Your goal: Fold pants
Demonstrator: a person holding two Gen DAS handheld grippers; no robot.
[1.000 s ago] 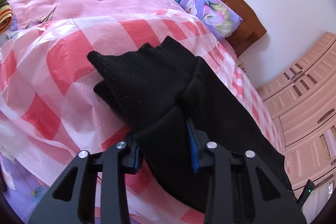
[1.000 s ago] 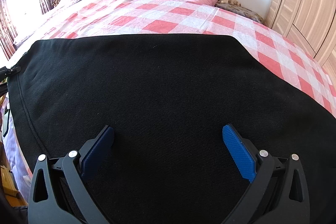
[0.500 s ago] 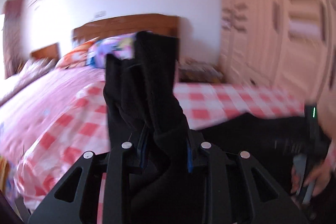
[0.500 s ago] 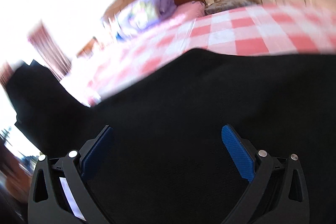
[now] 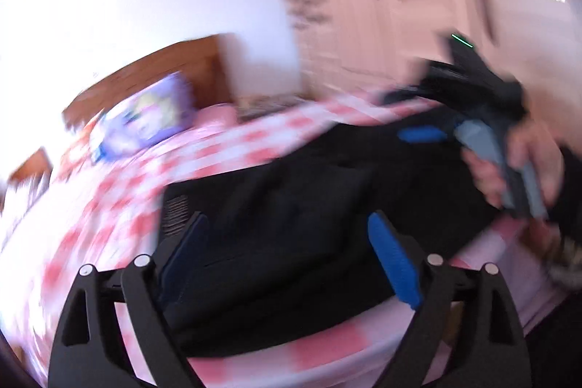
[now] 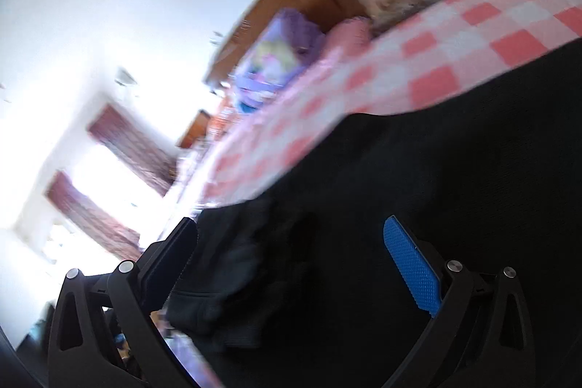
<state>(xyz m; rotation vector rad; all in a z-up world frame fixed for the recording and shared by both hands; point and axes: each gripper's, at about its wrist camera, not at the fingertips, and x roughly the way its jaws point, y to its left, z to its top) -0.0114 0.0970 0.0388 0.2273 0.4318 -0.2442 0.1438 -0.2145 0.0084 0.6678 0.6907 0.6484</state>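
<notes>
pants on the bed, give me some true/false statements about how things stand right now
1. The left gripper is clamped on the pants. False: its jaws stand open, nothing between them.
2. The pants lie on a pink checked sheet. True.
3. The right gripper is open. True.
4. The pants are blue. False: they are black.
5. A purple floral pillow lies near the wooden headboard. True.
</notes>
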